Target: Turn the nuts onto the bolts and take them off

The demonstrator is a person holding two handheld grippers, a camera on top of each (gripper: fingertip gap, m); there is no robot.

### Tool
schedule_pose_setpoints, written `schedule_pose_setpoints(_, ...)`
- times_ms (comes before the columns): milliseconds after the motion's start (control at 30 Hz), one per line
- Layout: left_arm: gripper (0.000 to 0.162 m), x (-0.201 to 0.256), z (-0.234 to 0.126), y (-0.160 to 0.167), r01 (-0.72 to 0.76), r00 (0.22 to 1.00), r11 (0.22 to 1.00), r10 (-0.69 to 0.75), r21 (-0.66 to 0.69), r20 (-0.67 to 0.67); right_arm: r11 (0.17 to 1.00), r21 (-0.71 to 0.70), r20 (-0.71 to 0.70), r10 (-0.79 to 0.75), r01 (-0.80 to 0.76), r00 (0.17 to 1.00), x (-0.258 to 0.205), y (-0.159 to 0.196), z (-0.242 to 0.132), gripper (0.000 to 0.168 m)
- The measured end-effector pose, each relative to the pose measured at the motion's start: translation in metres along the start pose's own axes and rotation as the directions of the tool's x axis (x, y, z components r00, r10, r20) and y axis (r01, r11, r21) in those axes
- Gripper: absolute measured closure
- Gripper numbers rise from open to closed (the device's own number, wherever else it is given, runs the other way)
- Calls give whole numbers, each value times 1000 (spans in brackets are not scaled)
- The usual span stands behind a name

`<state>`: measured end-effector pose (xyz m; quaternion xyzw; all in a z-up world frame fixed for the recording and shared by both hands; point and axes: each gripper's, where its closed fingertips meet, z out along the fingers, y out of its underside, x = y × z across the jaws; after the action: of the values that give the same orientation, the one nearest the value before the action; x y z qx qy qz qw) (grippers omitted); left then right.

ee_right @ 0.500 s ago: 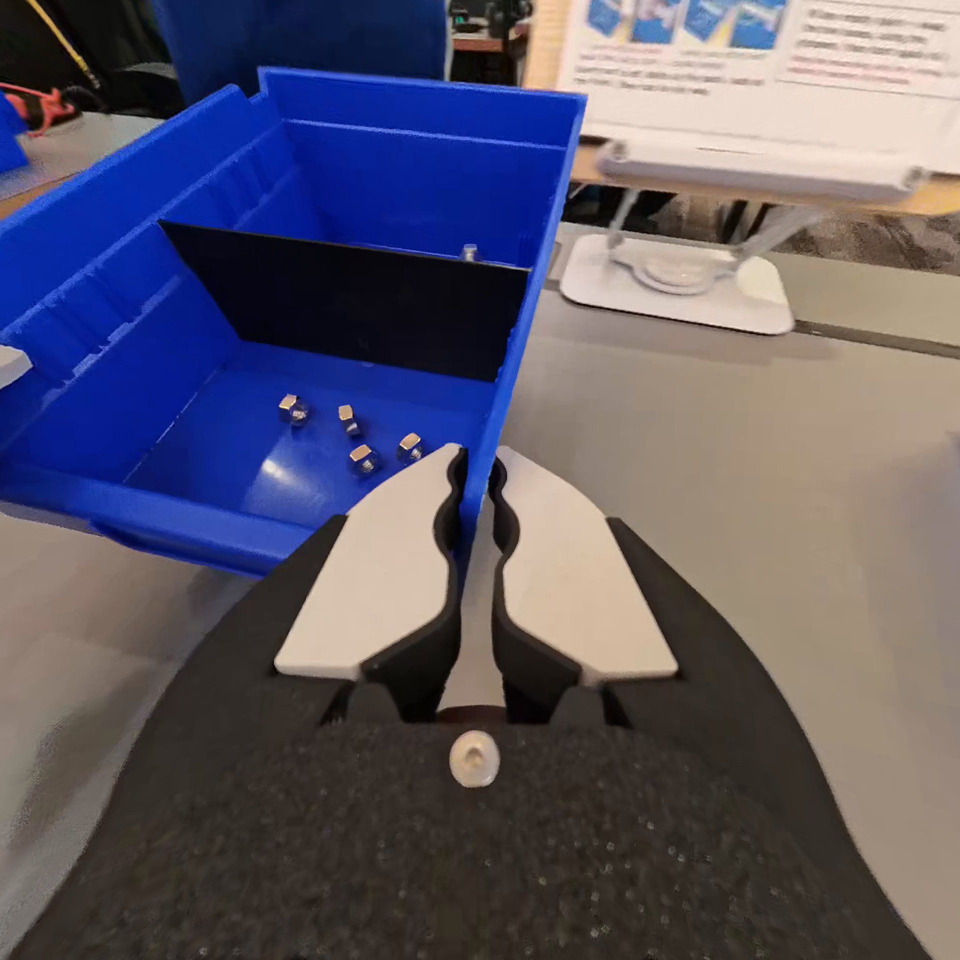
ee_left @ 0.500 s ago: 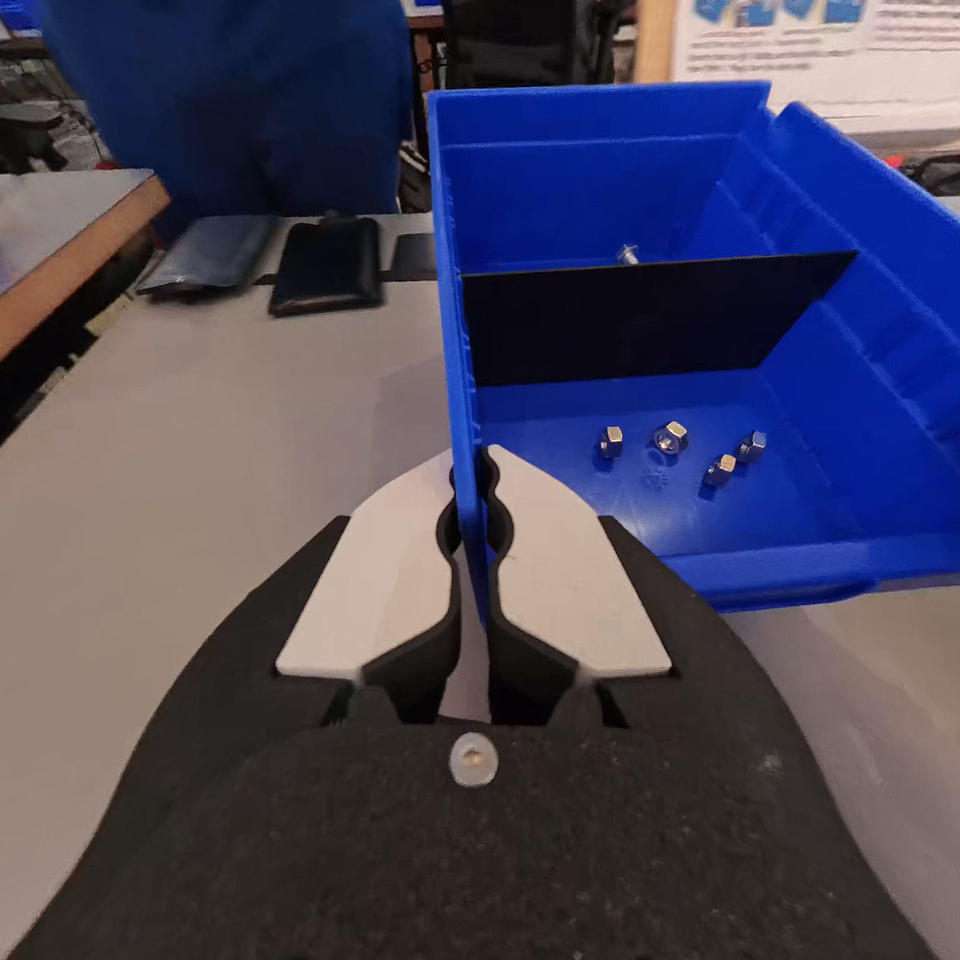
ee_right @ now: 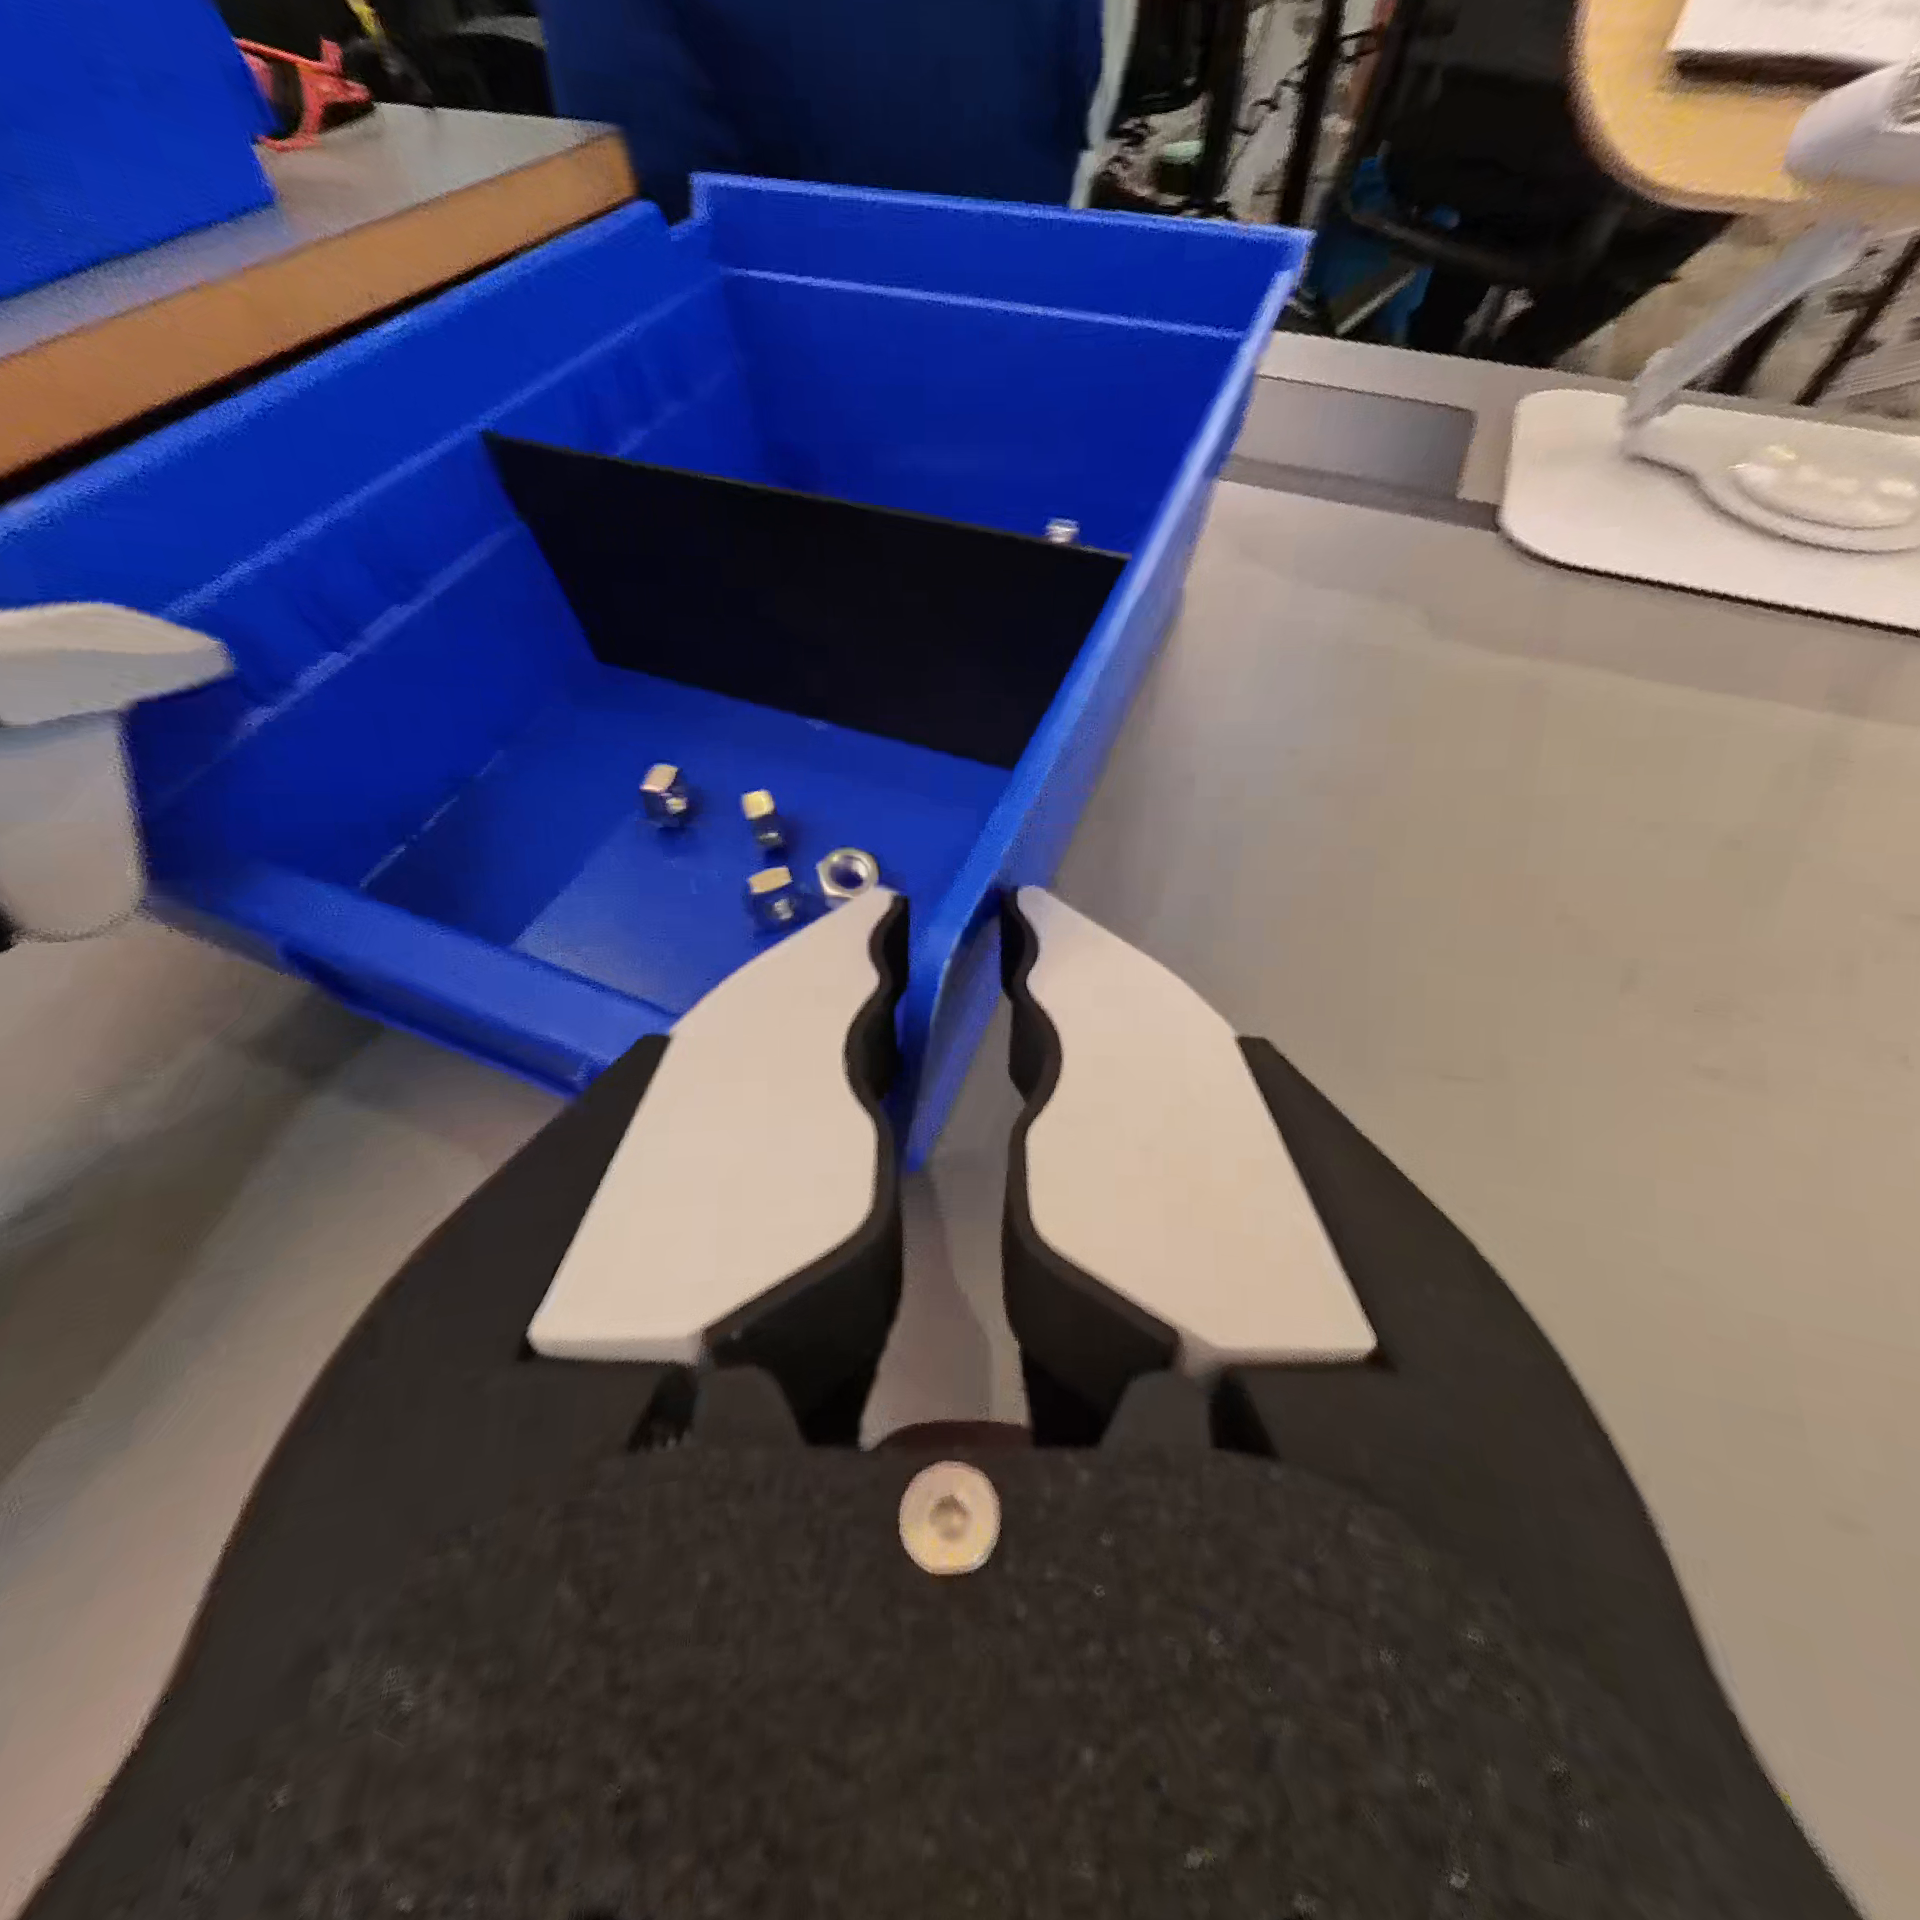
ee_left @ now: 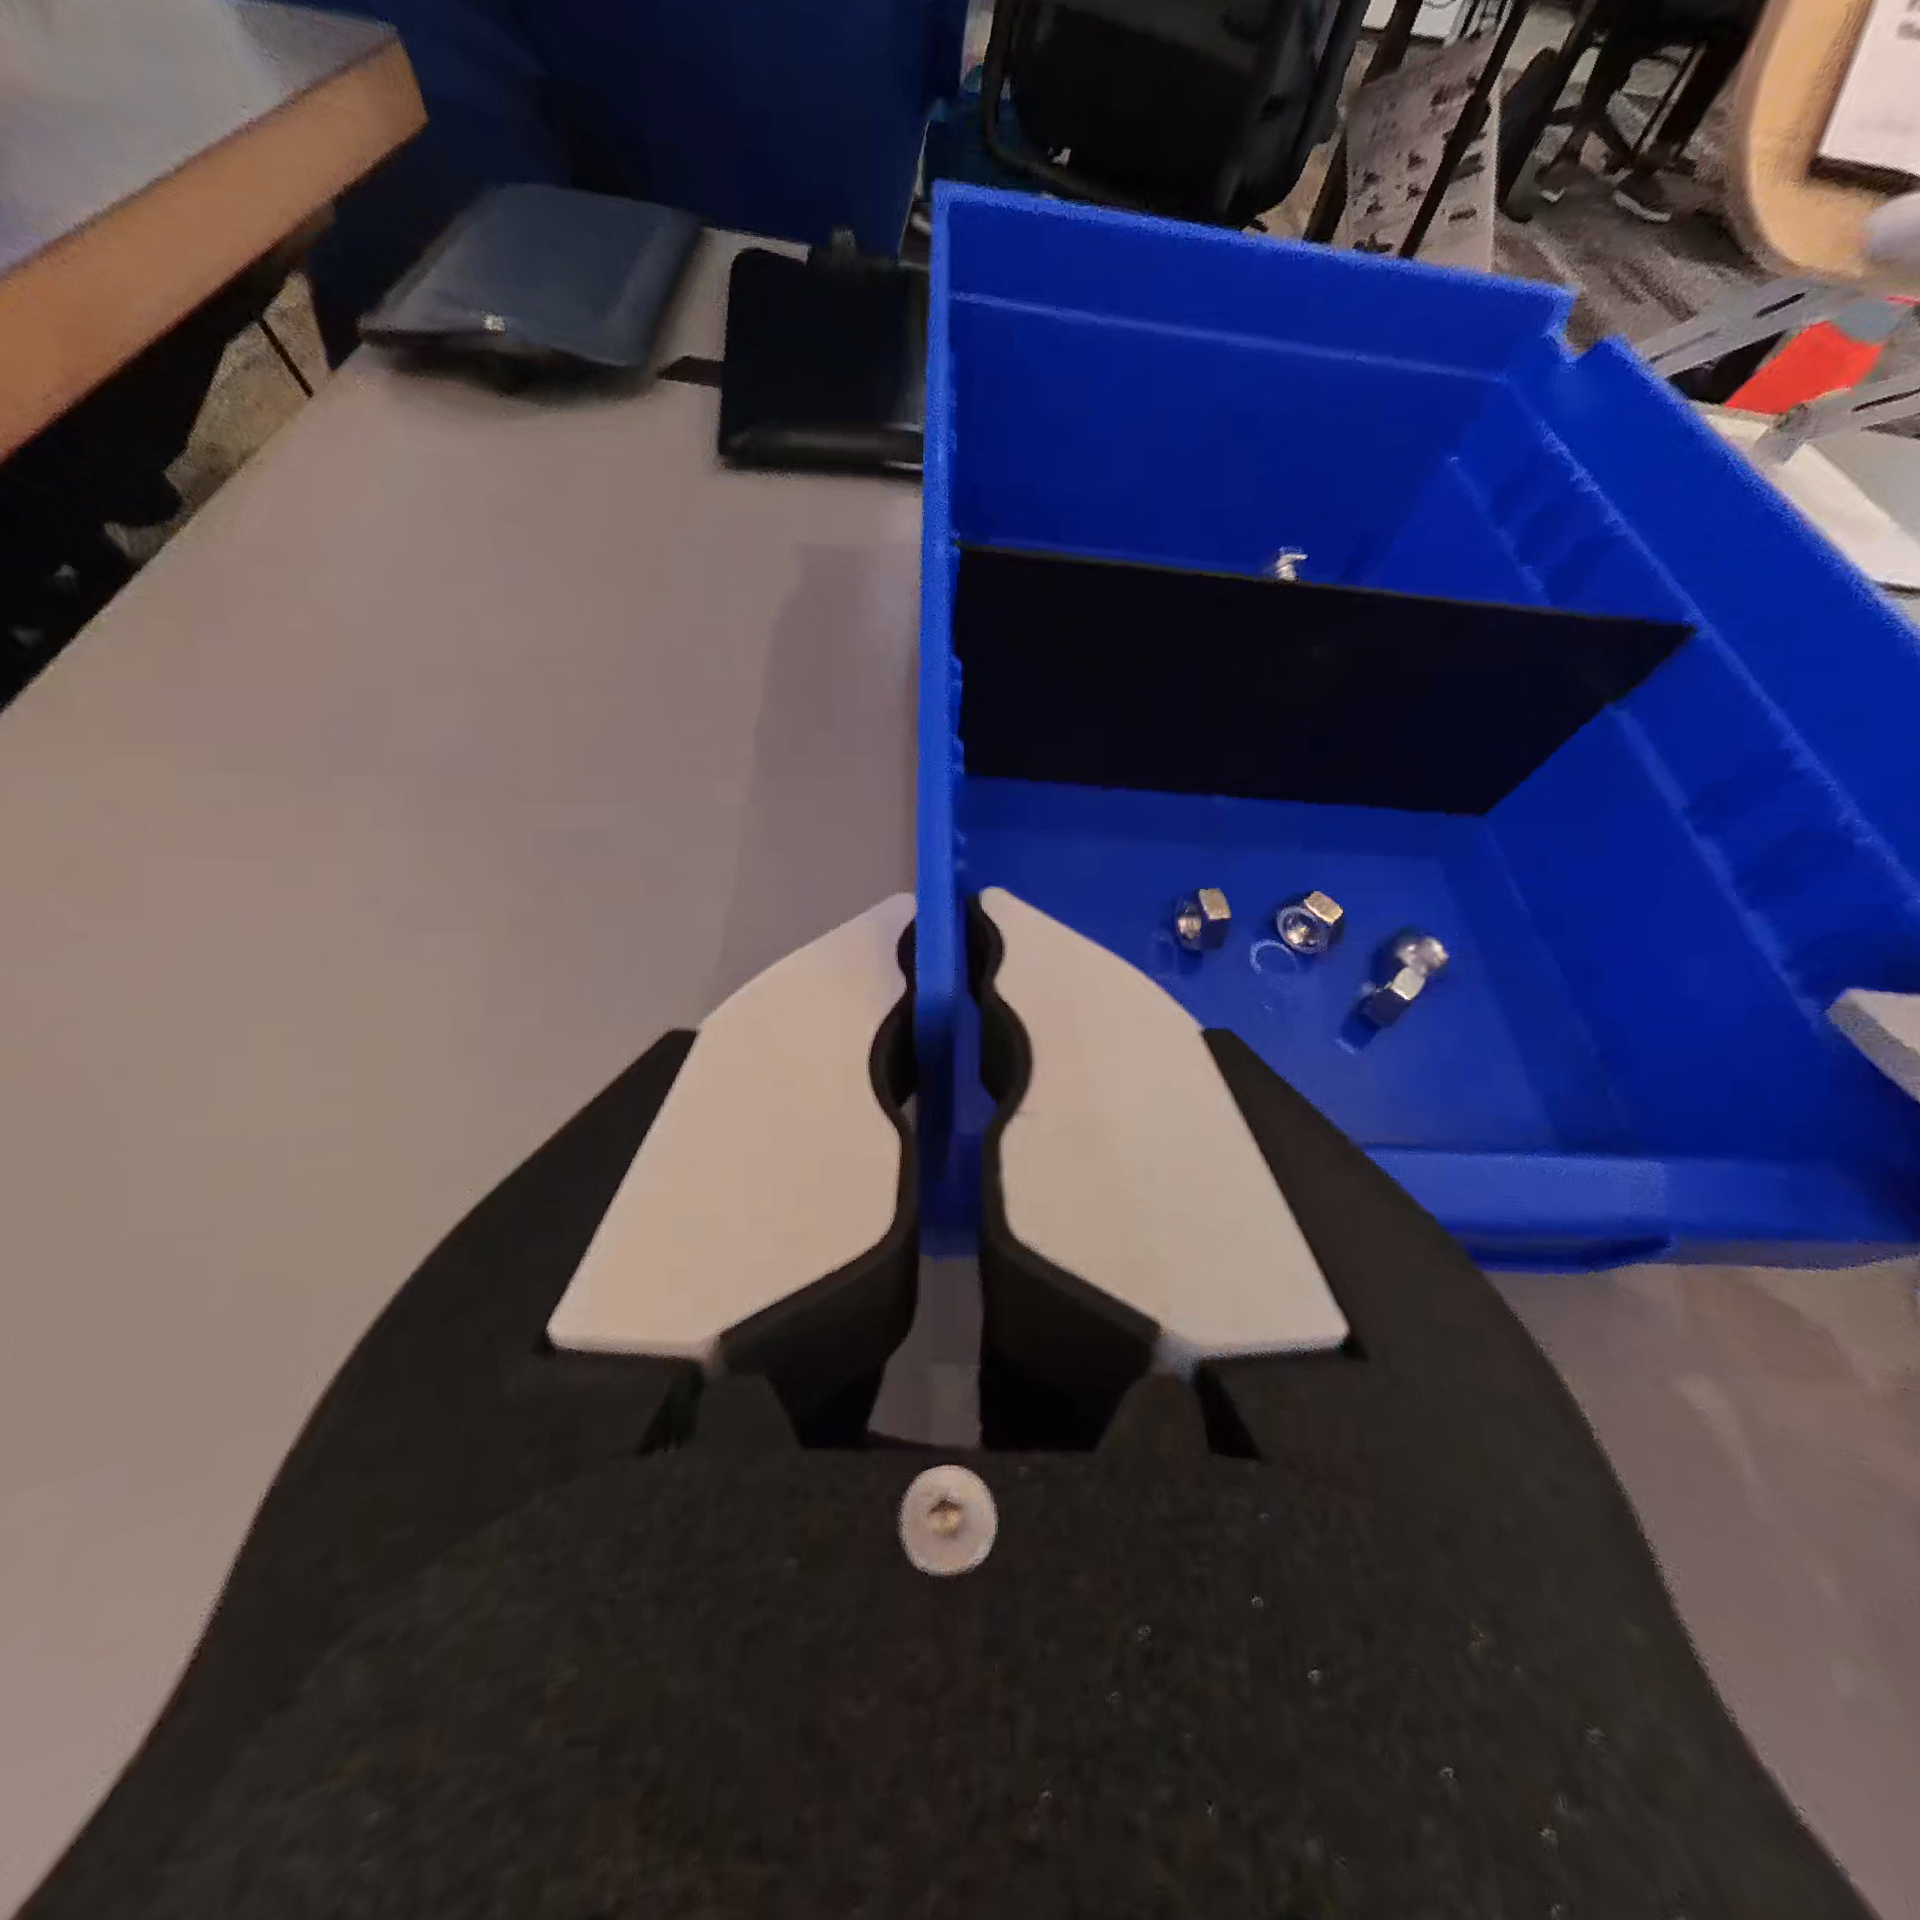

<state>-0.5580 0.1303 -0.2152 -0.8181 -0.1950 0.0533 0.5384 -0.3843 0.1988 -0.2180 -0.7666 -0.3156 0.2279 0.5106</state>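
A blue bin stands on the grey table and also shows in the right wrist view. Several loose silver nuts lie in its front compartment. A black divider crosses the bin, and a bolt's tip pokes up behind it. My left gripper is shut on the bin's left wall. My right gripper straddles the bin's right wall, with its jaws a little apart. Each view shows the other gripper's grey finger at its edge.
Two dark pouches lie at the table's far edge, left of the bin. A white stand base sits on the table to the bin's right. A wood-edged table stands to the left. Chairs stand behind. The tips of one gripper are about 20 centimetres away from the tips of the other. My right tips are roughly 40 centimetres from the white stand base.
My right gripper's jaws have widened around the bin's right wall. Both views sit higher and tilted, the bin looks turned, and the nuts have shifted a little. My left grip is unchanged.
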Motion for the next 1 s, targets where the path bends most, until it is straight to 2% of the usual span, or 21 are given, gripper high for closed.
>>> schedule_pose_setpoints(67, 129, -1, -3, 0, -3, 1000, 1000, 3, -28, 7, 1000, -23, 114, 5, -3, 993, -10, 0, -7, 142)
schedule_pose_setpoints(133, 118, -4, -19, -15, -18, 999, 1000, 18, 1, 48, 1000, -3, 198, 6, -5, 980, -11, -10, -27, 129)
schedule_pose_setpoints(200, 116, 3, -46, -46, -22, 999, 994, 17, 105, 49, 999, 35, 328, -43, 33, 944, -10, -24, -59, 124)
schedule_pose_setpoints(300, 115, 41, -84, -83, -41, 998, 980, 51, 195, -48, 997, 33, 471, -82, 75, 878, 13, -33, -111, 110)
schedule_pose_setpoints(367, 111, 78, -100, -93, -50, 985, 980, 80, 190, -154, 997, 45, 497, -75, 61, 864, 50, -40, -145, 112)
schedule_pose_setpoints(433, 110, 116, -114, -95, -36, 963, 983, 83, 181, -256, 992, 117, 471, -102, 52, 876, 98, -51, -179, 112)
schedule_pose_setpoints(533, 111, 163, -129, -75, -17, 935, 991, 63, 133, -349, 979, 187, 303, -134, 79, 943, 191, -49, -223, 111)
schedule_pose_setpoints(600, 111, 185, -136, -42, -44, 933, 995, 75, 95, -352, 979, 194, 177, -98, 62, 979, 257, -34, -251, 108)
schedule_pose_setpoints(733, 114, 196, -142, 41, -176, 949, 981, 190, 76, -252, 982, 181, -110, 64, -43, 992, 377, 33, -298, 103)
schedule_pose_setpoints(800, 121, 195, -140, 77, -201, 951, 979, 205, 42, -233, 974, 195, -181, 154, -119, 971, 411, 66, -317, 104)
schedule_pose_setpoints(833, 118, 197, -139, 88, -218, 944, 976, 210, -2, -254, 964, 203, -188, 208, -170, 960, 421, 72, -323, 104)
schedule_pose_setpoints(1000, 115, 204, -136, 93, -199, 934, 980, 182, -23, -308, 960, 181, -180, 246, -214, 953, 428, 84, -318, 108)
